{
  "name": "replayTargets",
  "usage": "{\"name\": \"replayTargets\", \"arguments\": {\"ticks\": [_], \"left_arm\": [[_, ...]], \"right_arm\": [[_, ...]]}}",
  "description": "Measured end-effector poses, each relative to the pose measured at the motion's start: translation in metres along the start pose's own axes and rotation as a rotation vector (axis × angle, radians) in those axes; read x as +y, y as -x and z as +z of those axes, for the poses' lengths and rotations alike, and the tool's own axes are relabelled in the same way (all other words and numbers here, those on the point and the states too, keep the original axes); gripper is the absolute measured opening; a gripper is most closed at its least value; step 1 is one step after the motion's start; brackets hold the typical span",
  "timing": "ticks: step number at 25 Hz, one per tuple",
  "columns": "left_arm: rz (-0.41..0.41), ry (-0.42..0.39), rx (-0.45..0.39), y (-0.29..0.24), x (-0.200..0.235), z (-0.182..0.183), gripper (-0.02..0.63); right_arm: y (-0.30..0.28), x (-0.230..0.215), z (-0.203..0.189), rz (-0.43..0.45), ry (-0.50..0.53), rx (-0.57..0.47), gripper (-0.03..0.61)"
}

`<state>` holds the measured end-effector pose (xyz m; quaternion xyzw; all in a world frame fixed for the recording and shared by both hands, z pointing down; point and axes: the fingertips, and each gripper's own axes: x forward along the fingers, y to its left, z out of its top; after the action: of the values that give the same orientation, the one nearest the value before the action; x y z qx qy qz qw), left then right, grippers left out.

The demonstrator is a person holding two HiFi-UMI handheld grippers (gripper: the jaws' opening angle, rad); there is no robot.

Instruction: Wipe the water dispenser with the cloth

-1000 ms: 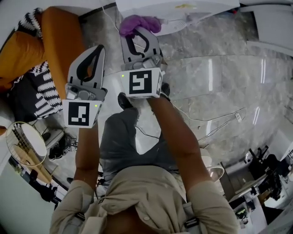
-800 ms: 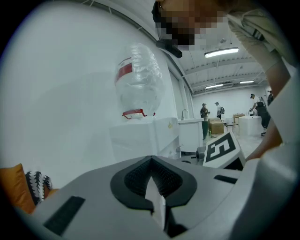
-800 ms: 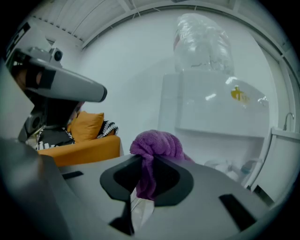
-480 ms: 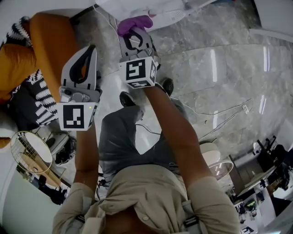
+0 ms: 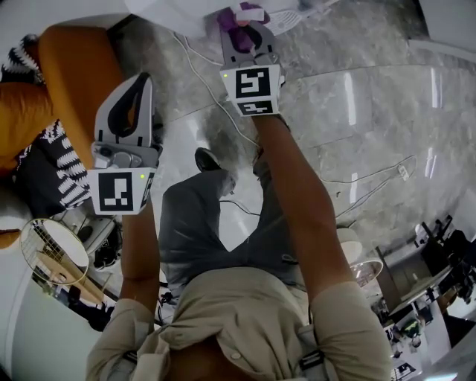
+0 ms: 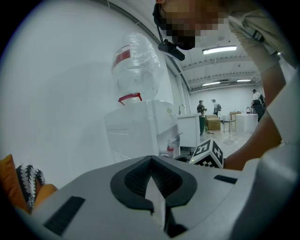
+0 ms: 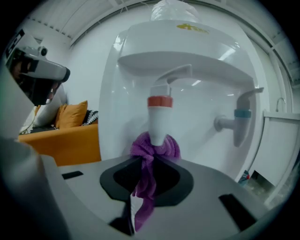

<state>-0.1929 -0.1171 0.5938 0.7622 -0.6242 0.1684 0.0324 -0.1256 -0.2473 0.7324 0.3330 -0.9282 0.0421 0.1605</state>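
Note:
The white water dispenser (image 7: 187, 89) fills the right gripper view, with a red-capped tap (image 7: 159, 117) in the middle and a blue-capped tap (image 7: 240, 123) to its right. My right gripper (image 7: 149, 185) is shut on a purple cloth (image 7: 153, 151), whose bunched end is pressed against the bottom of the red-capped tap. In the head view the right gripper (image 5: 248, 33) and cloth (image 5: 239, 21) sit at the top under the dispenser (image 5: 193, 11). My left gripper (image 5: 126, 111) hangs lower left, shut and empty. The left gripper view shows the dispenser (image 6: 138, 129) with its clear bottle (image 6: 136, 65).
An orange sofa (image 5: 71, 71) with a black-and-white striped cushion (image 5: 63, 167) stands at the left. A white cable (image 5: 212, 89) trails over the marble floor (image 5: 357, 97). A round mirror (image 5: 46, 249) and clutter lie at the lower left.
My right gripper has moved up and rightward with the purple cloth, reaching the dispenser's red-capped tap. The left gripper has stayed at about the same place.

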Motion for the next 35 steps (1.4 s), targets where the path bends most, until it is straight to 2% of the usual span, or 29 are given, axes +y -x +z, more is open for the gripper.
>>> {"name": "replayTargets", "arguments": {"ticks": [5,8,11,14,19,21,25,28,31,35], "left_arm": [[-0.017,-0.004,-0.004,-0.013,-0.006,-0.001,0.015],[-0.011,0.018,-0.002,-0.020,-0.009,-0.005,0.015],[-0.010,0.036,-0.004,-0.027,-0.014,-0.005,0.015],[-0.033,0.008,0.005,-0.032,-0.020,-0.006,0.015],[-0.020,0.027,-0.004,-0.040,-0.021,-0.005,0.015],[-0.018,0.029,0.002,-0.040,-0.021,-0.007,0.015],[-0.017,0.031,0.007,-0.041,-0.019,-0.011,0.015],[-0.014,0.033,0.011,-0.041,-0.019,-0.013,0.015],[-0.016,0.029,0.018,-0.043,-0.021,-0.016,0.015],[-0.016,0.026,0.026,-0.048,-0.021,-0.020,0.015]], "right_arm": [[0.007,-0.085,-0.022,-0.191,-0.098,0.037,0.069],[0.009,-0.116,-0.024,-0.244,-0.095,0.034,0.070],[0.008,-0.109,-0.021,-0.226,-0.089,0.026,0.071],[0.004,-0.083,-0.017,-0.180,-0.080,0.016,0.071],[-0.007,0.005,-0.020,0.018,0.026,0.019,0.071],[-0.010,0.029,-0.022,0.072,0.042,0.023,0.064],[-0.013,0.035,-0.035,0.086,0.050,0.051,0.065],[-0.015,0.029,-0.061,0.088,0.021,0.110,0.066],[-0.014,0.008,-0.088,0.055,0.008,0.157,0.066],[-0.010,-0.036,-0.095,-0.041,0.000,0.153,0.066]]}}
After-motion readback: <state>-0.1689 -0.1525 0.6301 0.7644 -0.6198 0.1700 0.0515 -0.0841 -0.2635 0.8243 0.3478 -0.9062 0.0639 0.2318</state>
